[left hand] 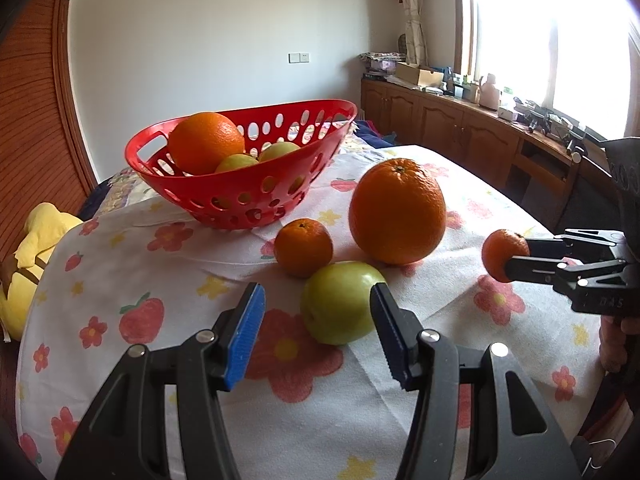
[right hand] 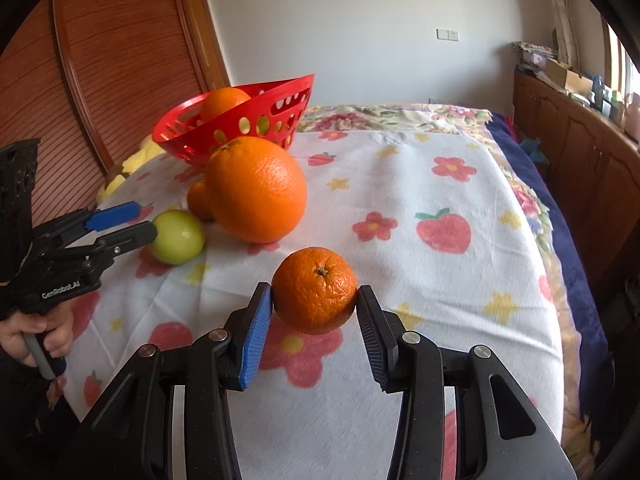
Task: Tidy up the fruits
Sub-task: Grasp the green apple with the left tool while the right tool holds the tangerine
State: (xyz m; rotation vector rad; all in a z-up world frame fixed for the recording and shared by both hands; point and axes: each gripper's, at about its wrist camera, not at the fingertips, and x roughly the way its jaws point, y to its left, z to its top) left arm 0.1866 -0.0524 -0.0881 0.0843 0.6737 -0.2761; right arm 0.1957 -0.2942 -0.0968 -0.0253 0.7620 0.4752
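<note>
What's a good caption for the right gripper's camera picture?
Right gripper pinches a small mandarin above the flowery cloth, red basket waiting behind.

Fruit (left hand: 397, 211), basket (left hand: 244, 196) on floral blanket (left hand: 160, 280)

We are in a home bedroom: a bed (right hand: 400, 208) under a flowered blanket, wooden cabinets (left hand: 448, 120) beside it, a curtained window (left hand: 540, 28) above them.
</note>
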